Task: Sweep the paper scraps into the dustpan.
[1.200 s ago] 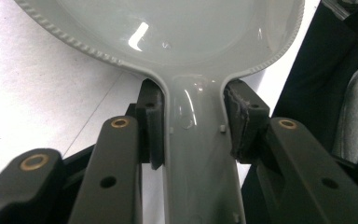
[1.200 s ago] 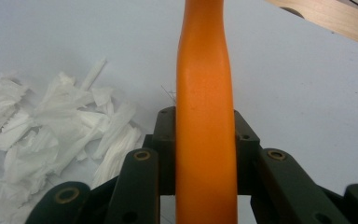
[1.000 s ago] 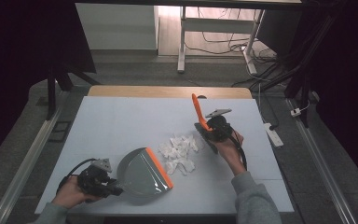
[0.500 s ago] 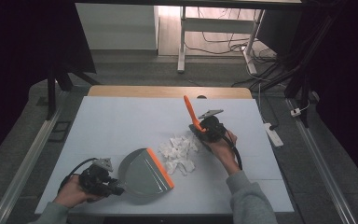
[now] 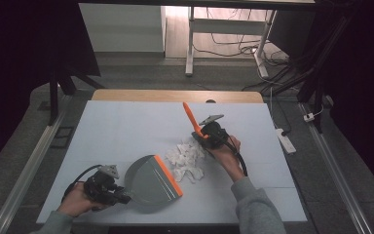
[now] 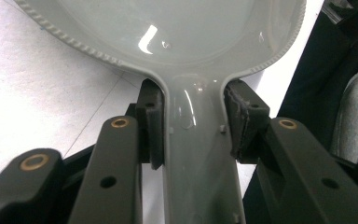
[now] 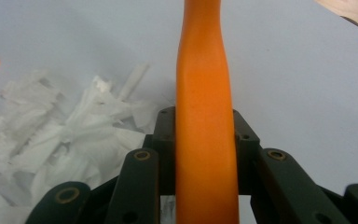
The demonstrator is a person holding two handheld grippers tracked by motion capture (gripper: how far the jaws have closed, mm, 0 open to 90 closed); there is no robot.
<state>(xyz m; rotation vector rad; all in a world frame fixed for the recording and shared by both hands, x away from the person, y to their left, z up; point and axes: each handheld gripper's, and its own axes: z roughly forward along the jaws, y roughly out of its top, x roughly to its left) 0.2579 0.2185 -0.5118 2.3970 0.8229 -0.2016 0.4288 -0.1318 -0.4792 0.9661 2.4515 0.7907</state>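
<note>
Currently, from the high view I have the left hand-held gripper [image 5: 119, 196] low at the near-left corner of the counter [image 5: 126, 131], clamped on the handle of a grey dustpan [image 5: 148, 183]. In the left gripper view both black pads [image 6: 151, 123] press against the sides of that narrow grey handle, just below where it widens into the pan, so I log this one as closed on the dustpan. The pan lies flat on the pale counter surface, its orange lip [image 5: 169, 174] facing up and to the right, toward a heap of white paper scraps [image 5: 186, 158]. The nearest scraps lie just beside the lip; whether any touch it, I cannot tell. The right hand-held gripper [image 5: 205, 135] sits at the far-right side of the heap, with the person's right hand [image 5: 226, 151] and grey sleeve [image 5: 253, 207] trailing back to the near edge. It holds an orange brush handle [image 5: 190, 117] that tilts up and away toward the far side of the counter. In the right gripper view the jaws are closed tight on both sides of the orange shaft, with the scraps spread on the left of the frame. The brush's bristles are hidden behind the gripper, so I cannot say if they touch the paper. A strip of bare wood [image 5: 175, 95] shows along the far edge of the counter.
</note>
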